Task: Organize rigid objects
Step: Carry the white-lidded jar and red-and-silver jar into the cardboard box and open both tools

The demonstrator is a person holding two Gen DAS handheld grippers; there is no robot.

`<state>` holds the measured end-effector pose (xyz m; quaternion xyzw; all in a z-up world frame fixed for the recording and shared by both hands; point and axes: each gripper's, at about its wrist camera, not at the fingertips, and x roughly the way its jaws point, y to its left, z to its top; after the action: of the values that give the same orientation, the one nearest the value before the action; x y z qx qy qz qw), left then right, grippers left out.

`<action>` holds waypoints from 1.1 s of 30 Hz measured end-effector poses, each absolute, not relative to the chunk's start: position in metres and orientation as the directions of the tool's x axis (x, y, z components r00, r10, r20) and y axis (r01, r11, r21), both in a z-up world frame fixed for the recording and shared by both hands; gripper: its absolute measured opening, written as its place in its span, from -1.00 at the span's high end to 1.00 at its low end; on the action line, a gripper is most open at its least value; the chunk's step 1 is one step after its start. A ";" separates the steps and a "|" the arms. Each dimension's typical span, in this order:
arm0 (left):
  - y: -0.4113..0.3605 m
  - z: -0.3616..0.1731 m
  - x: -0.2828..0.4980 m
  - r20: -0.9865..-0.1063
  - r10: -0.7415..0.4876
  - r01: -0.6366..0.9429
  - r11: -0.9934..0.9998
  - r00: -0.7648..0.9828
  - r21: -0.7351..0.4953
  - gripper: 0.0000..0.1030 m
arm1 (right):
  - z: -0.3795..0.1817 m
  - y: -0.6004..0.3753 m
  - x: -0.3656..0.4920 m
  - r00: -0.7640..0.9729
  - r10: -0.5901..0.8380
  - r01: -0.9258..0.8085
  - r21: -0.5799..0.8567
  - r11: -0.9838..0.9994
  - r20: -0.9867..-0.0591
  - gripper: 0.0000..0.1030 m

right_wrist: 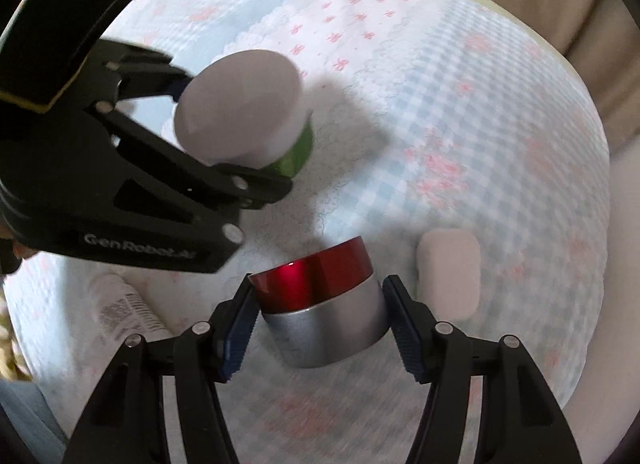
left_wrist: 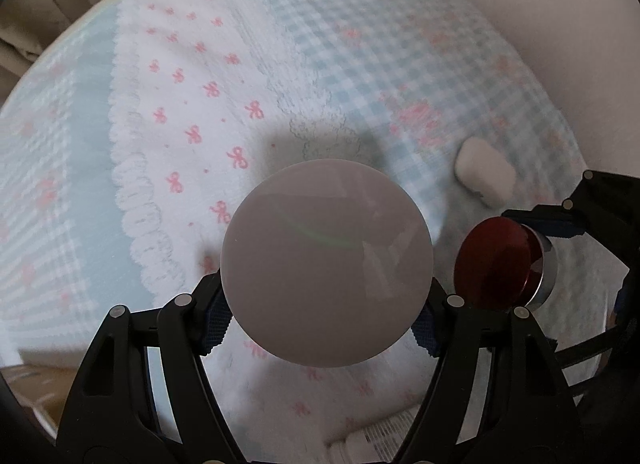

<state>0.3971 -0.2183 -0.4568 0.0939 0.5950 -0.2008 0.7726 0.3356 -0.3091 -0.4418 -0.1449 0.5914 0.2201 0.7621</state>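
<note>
Two jars are in your grip, left gripper (left_wrist: 326, 318) fingers pinching the white-lidded jar (left_wrist: 326, 264), right gripper (right_wrist: 320, 328) fingers clamping the red-lidded jar (right_wrist: 320, 300), while the white case (right_wrist: 448, 274) and tube (right_wrist: 128, 310) lie unsorted on the bed (right_wrist: 460, 103).

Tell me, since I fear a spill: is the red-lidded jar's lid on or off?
On. The red lid caps the silver jar held between the right gripper fingers.

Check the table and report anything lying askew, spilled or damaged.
Nothing spilled or damaged. One oddity: a white printed tube lies on its side at the cloth-covered table's near edge. The white-lidded jar and red-lidded jar sit in the grippers; the small white case lies flat.
</note>
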 end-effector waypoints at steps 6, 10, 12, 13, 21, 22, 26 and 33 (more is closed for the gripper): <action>-0.207 -0.397 0.375 -0.934 -0.225 0.401 0.910 0.276 -0.101 -0.35 | -0.392 -0.326 0.322 0.243 0.177 -0.417 0.062 0.907 -0.954 -0.12; -0.192 -0.345 0.354 -0.909 -0.241 0.373 0.922 0.340 -0.105 -0.35 | -0.344 -0.330 0.308 0.285 0.172 -0.364 0.060 0.930 -0.943 -0.12; -0.182 -0.315 0.341 -0.894 -0.237 0.353 0.931 0.379 -0.097 -0.35 | -0.322 -0.321 0.287 0.309 0.173 -0.334 0.063 0.940 -0.935 -0.12; -0.175 -0.300 0.331 -0.885 -0.239 0.338 0.936 0.399 -0.100 -0.35 | -0.309 -0.322 0.282 0.321 0.176 -0.319 0.068 0.945 -0.931 -0.12; -0.111 -0.209 0.267 -0.836 -0.217 0.216 0.969 0.505 -0.122 -0.35 | -0.218 -0.296 0.236 0.410 0.213 -0.274 0.103 0.956 -0.887 -0.12; -0.101 -0.201 0.259 -0.833 -0.207 0.198 0.973 0.513 -0.119 -0.35 | -0.211 -0.291 0.233 0.414 0.229 -0.285 0.113 0.952 -0.881 -0.12; -0.060 -0.180 0.227 -0.829 -0.154 0.129 0.987 0.538 -0.099 -0.35 | -0.195 -0.260 0.218 0.417 0.271 -0.328 0.134 0.935 -0.868 -0.12; 0.017 -0.174 0.192 -0.833 -0.105 0.026 0.994 0.544 -0.108 -0.35 | -0.180 -0.200 0.199 0.409 0.337 -0.390 0.171 0.905 -0.848 -0.12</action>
<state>0.1918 0.0169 -0.1741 -0.0413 0.4760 -0.0373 0.8777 0.1990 -0.1996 -0.1802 -0.0267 0.4987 0.2167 0.8388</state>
